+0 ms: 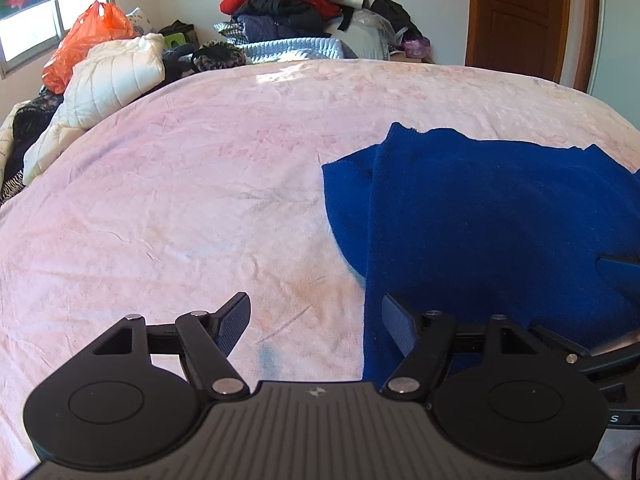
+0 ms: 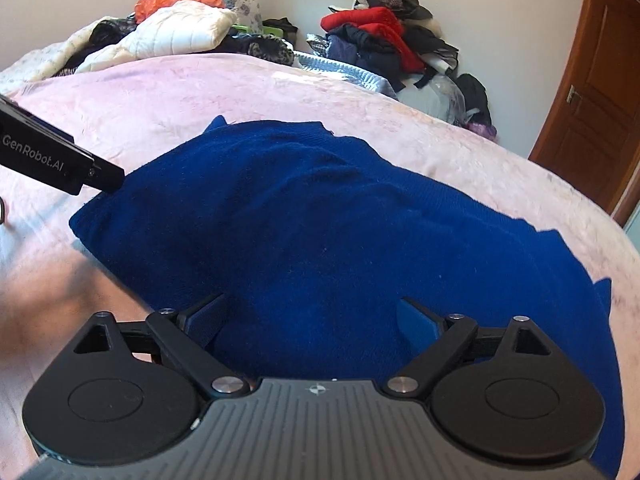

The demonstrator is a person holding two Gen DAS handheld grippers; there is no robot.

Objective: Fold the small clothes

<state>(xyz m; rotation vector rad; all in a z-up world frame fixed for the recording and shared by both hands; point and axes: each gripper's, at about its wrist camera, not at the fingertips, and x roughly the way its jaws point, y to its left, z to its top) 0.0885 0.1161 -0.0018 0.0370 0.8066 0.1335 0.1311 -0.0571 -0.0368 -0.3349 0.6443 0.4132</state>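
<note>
Already the blue sweater [image 2: 320, 220] lies partly folded on the bed [image 1: 180, 180], further folds seemingly remaining, while both grippers, left [image 1: 316, 326] and right [image 2: 312, 320], gape wide, holding nothing.

Left wrist cam sits low over the bed [image 1: 200, 184], angled down across it toward the far wall – left gripper [image 1: 316, 330] fills the bottom edge, sweater [image 1: 500, 220] off to its right. Right wrist cam looks down from just above the sweater [image 2: 320, 220], v. close, tilted, right gripper [image 2: 312, 324] at the bottom. Both share sweater, bed, clothes pile [image 1: 288, 4], door [image 2: 592, 112]. Left gripper's side shows at the right cam's left edge.
</note>
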